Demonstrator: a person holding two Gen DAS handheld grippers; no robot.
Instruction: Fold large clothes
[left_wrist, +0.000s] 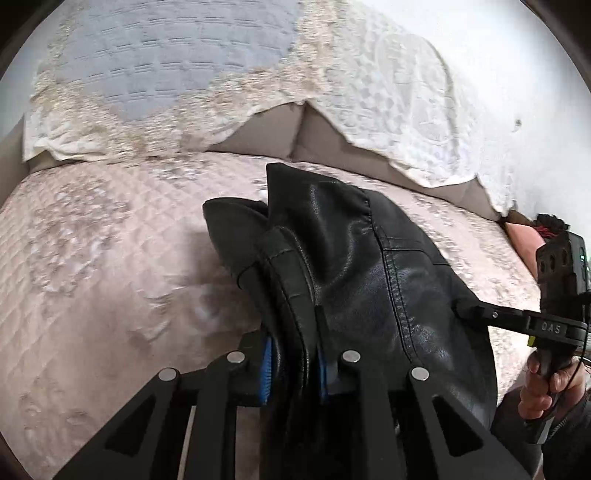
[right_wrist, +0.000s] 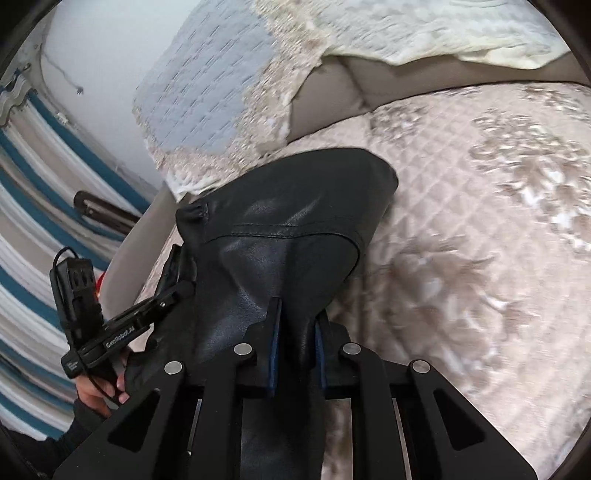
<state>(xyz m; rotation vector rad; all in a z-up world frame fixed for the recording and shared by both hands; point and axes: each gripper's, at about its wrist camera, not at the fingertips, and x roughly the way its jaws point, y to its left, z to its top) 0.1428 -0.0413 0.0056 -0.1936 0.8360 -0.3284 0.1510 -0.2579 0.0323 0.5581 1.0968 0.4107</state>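
On the left, the left gripper (left_wrist: 293, 363) has its jaws drawn narrow and clamped on a thick folded edge of the black leather jacket (left_wrist: 354, 266), the blue pads pressing the seam between them. The jacket hangs forward from that grip and drapes onto the quilted beige bedspread (left_wrist: 92, 266), its far end resting near the lace-trimmed pillow cover (left_wrist: 155, 74) at the head of the bed. To the right, the right gripper (right_wrist: 295, 349) is likewise closed tight on another part of the same jacket, leather bunched between its pads, with a hand (left_wrist: 546, 387) wrapped round its handle. Both grips sit close together along one edge, so the garment appears to be held up, partly raised off the bed, ready to be spread or laid over. To do this step well, the two grippers should probably draw apart until the held edge is taut and level, then lower the leather so it settles flat without creasing. Leather this stiff and heavy could slip from shallow pinches, so keeping both clamps firm seems wise.
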